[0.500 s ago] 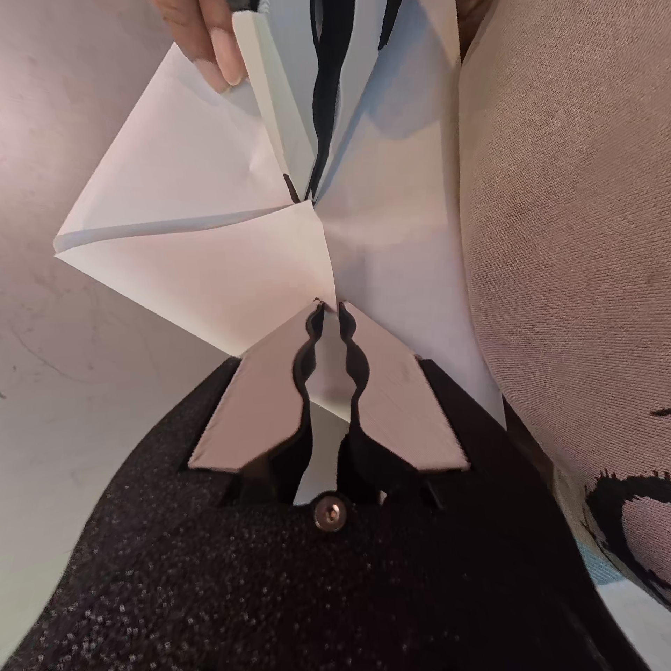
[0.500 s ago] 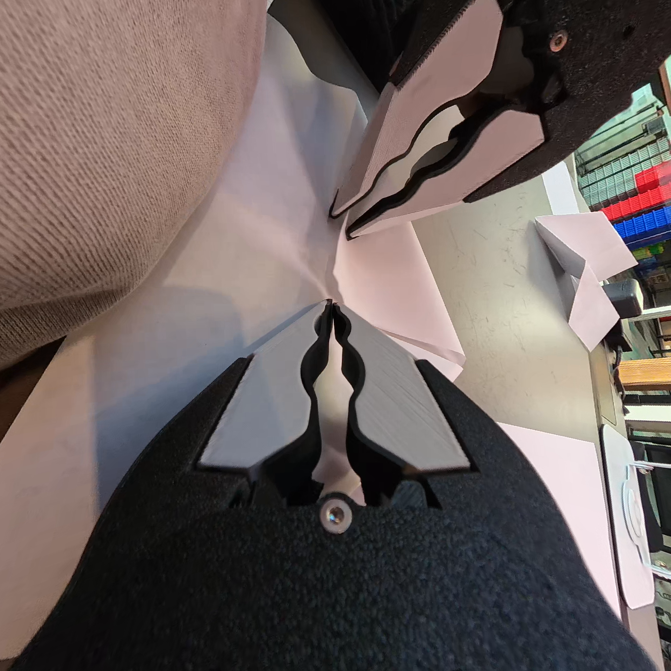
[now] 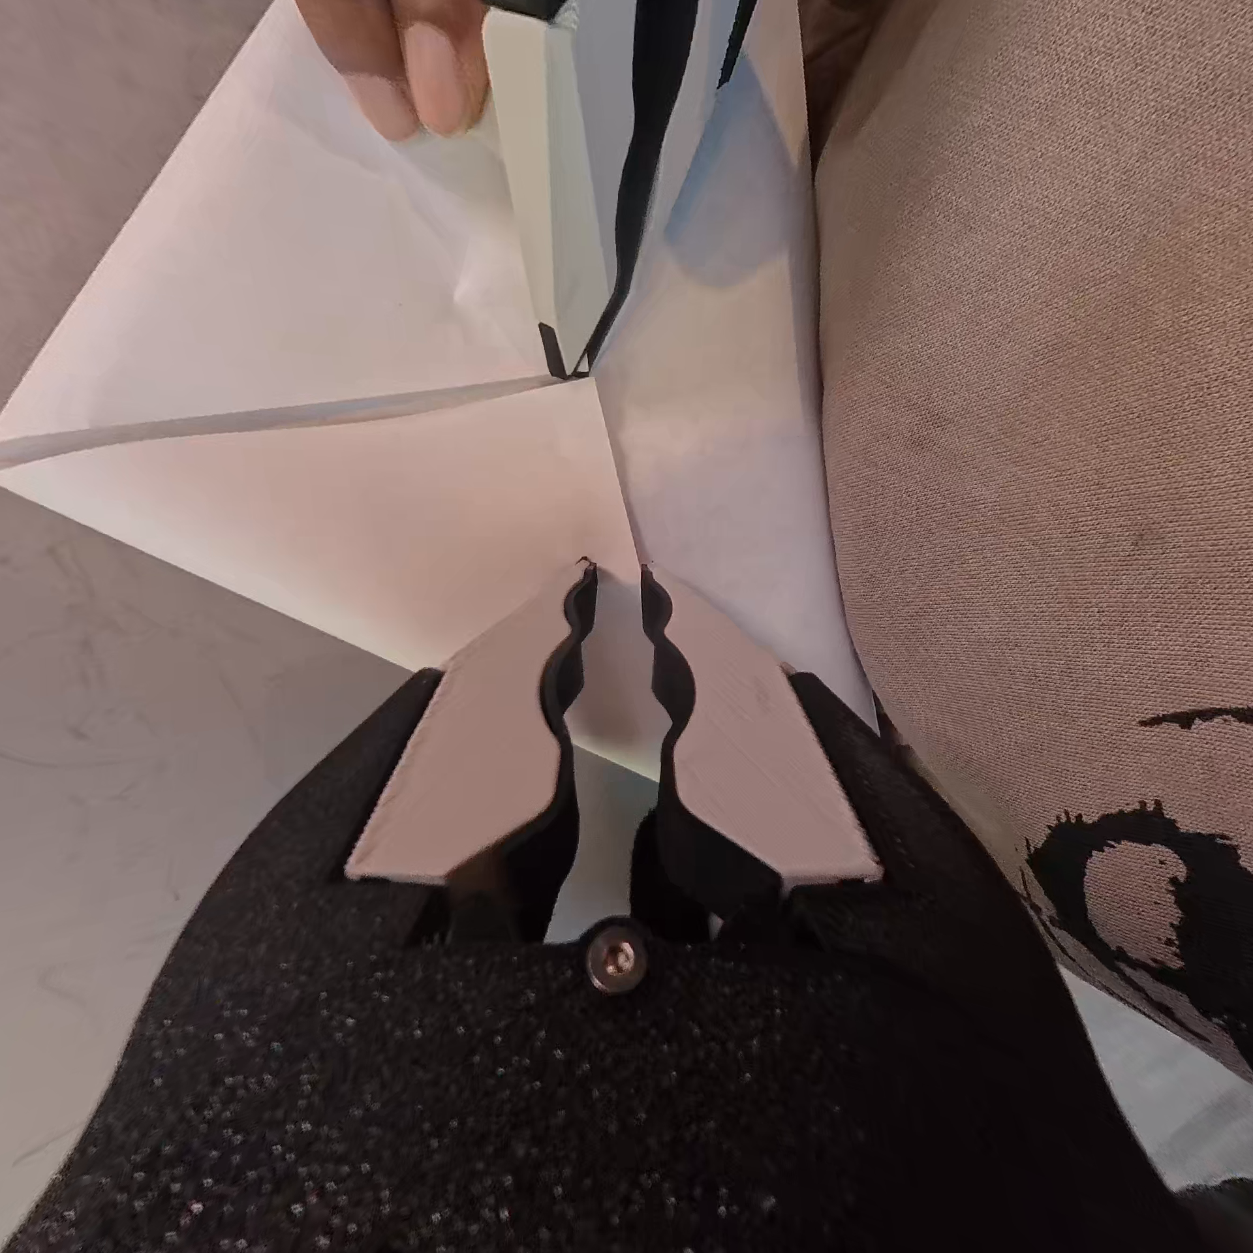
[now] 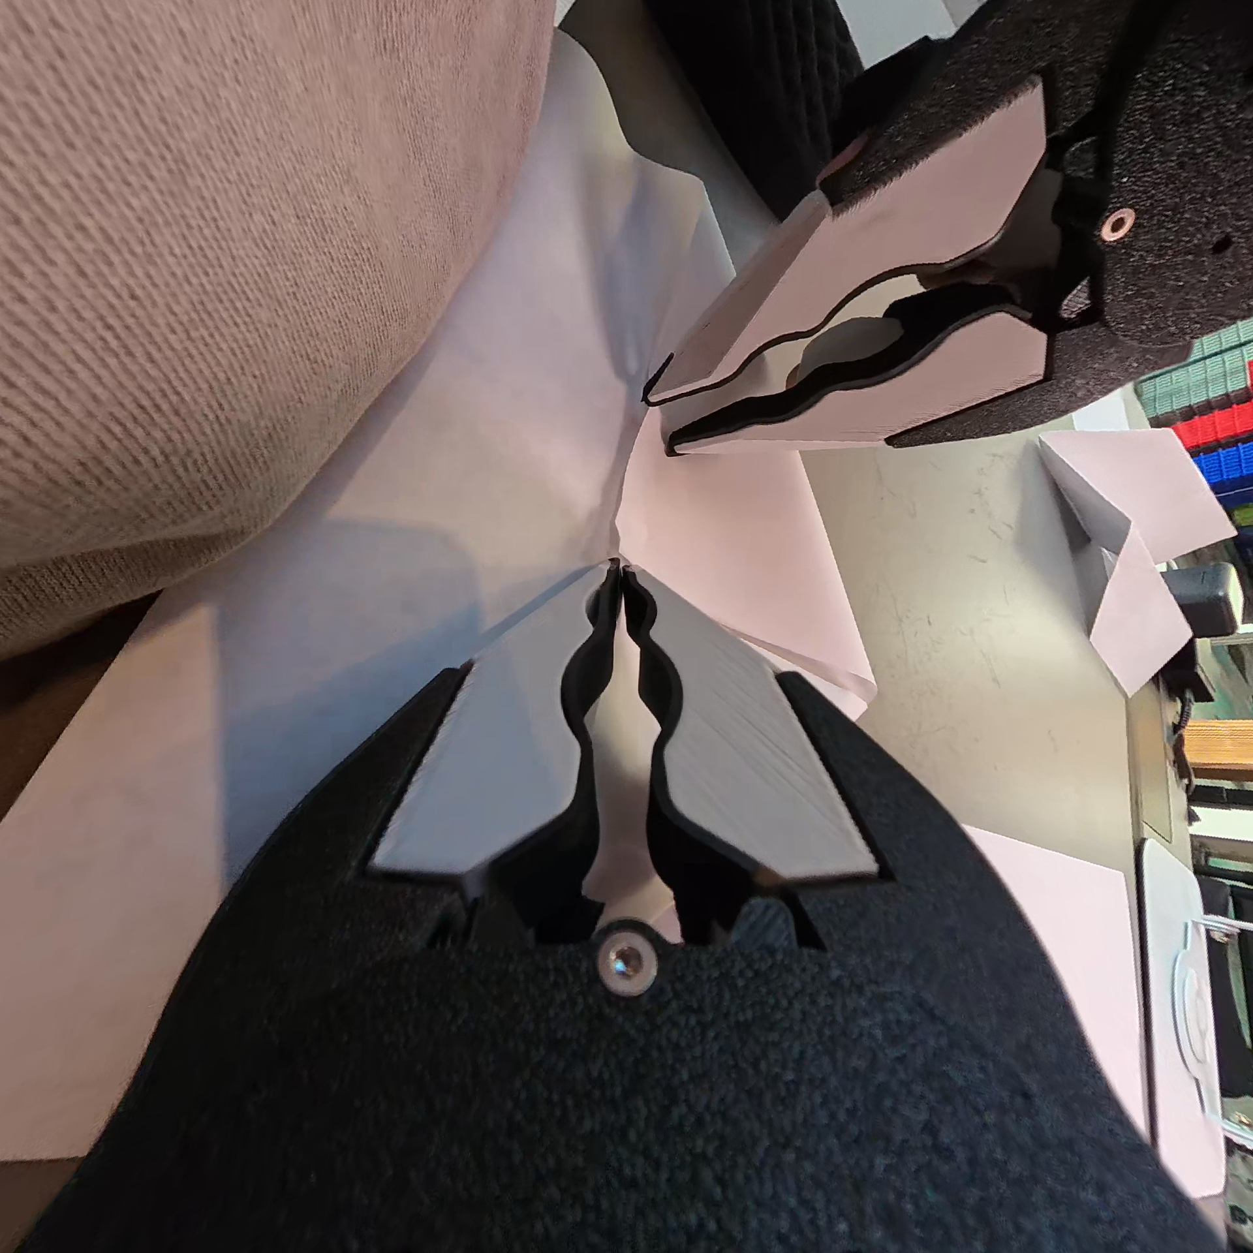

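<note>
Right gripper (image 4: 620, 568): fingertips pressed together on a crease of the white paper sheet (image 4: 420, 542); wavy black pads meet at the tips only.
Left gripper (image 3: 613, 566): fingers a little apart, tips resting over the paper sheet (image 3: 380, 529) without clamping it; seen in the right wrist view (image 4: 661, 417) with a narrow gap at its tips, just beyond the right gripper.
Paper sheet: partly folded, with raised flaps and a sharp crease running between the two grippers; it lies on the pale table (image 3: 122, 780).
Hand (image 3: 420, 68): fingertips touch the far flap of the sheet.
Sweater (image 3: 1051, 407): beige knit with a black pattern, beside the sheet.
Folded paper (image 4: 1139, 542): a second white piece, well apart on the table (image 4: 949, 610).
Bins (image 4: 1220, 434): red and blue, farthest back.
</note>
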Available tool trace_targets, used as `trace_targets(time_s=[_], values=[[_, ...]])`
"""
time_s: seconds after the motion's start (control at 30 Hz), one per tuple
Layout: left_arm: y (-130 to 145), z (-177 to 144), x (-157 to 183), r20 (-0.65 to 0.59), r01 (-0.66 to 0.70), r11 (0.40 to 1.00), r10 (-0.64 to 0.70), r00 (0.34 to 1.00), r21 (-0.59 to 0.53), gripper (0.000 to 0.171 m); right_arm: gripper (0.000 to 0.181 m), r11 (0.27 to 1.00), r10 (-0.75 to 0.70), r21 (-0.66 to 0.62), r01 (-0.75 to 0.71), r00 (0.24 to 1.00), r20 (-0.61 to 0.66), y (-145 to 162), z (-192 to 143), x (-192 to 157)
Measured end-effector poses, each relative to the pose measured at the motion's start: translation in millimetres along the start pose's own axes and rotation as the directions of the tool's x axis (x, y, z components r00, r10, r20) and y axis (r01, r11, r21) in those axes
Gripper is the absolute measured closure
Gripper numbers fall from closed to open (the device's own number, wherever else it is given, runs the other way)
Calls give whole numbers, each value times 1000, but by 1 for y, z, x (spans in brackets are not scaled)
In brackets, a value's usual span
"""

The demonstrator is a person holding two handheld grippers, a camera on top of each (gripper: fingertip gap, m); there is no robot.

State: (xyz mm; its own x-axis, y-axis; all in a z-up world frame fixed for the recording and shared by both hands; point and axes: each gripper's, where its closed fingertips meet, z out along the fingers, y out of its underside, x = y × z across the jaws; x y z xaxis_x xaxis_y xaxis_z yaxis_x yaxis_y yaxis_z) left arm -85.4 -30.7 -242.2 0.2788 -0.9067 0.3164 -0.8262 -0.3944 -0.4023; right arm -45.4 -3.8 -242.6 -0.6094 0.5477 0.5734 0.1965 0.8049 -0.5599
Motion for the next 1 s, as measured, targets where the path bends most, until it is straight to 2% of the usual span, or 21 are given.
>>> trace_targets(time_s=[0.47,0.8,0.9,1.0], values=[[0,0,1,-50,-53,997,51,997,-47,160,181,989,-147,23,148,988,-50,-2,0,-1],[0,0,1,-70,-57,996,52,996,-72,161,181,985,-166,43,170,983,-83,-3,0,0],[1,1,-4,-37,-72,995,70,997,-69,171,181,985,-164,47,168,983,-85,-4,0,1],[1,1,-4,-39,-83,994,80,996,-76,171,181,985,-160,47,164,984,-82,-4,0,1]])
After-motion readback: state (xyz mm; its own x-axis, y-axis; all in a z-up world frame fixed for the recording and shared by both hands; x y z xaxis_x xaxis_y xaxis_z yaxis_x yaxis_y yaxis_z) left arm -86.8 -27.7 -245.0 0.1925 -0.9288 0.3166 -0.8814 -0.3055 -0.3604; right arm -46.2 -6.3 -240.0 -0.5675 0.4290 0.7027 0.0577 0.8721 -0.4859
